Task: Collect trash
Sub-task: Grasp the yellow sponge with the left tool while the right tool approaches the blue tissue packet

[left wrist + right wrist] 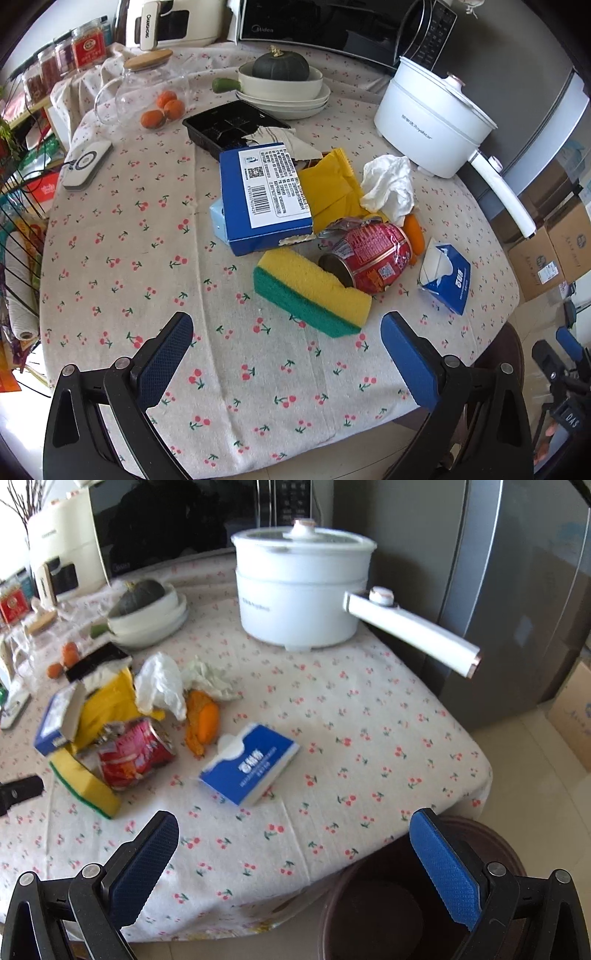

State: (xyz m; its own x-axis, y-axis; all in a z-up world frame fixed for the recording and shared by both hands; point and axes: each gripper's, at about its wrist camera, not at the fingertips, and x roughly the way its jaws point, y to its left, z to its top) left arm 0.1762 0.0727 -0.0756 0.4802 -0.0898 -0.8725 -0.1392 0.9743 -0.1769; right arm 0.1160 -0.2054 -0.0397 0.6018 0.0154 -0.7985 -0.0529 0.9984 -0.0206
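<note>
**Both grippers open above the table edge, trash heaped at centre**

Left gripper [286, 325]: jaws spread wide, blue pads facing each other, nothing between them and nothing touched. It hangs over the near part of the cherry-print tablecloth [122, 258]. Just beyond its fingertips lies a yellow-and-green sponge [310, 291], which touches a crushed red can [369, 254] lying on its side. Behind these, a blue carton [264, 197] with a barcode label leans on a yellow wrapper [332, 184]; a crumpled white tissue [388, 184] sits beside the wrapper, and a piece of orange peel [413, 232] lies beside the can. A blue tissue pack [447, 277] lies apart, to the right of the can. A black plastic tray [229, 125] stands behind the carton.

Right gripper [293, 832]: jaws likewise wide apart and empty, touching nothing. Its left finger is over the tablecloth edge; its right finger is over a dark brown bin [388, 893] on the floor below the table edge. The tissue pack lies nearest ahead, the heap further left.

Background: white electric pot [303, 590] with a long handle, stacked bowls holding a dark green squash [280, 66], and a microwave [332, 26].
</note>
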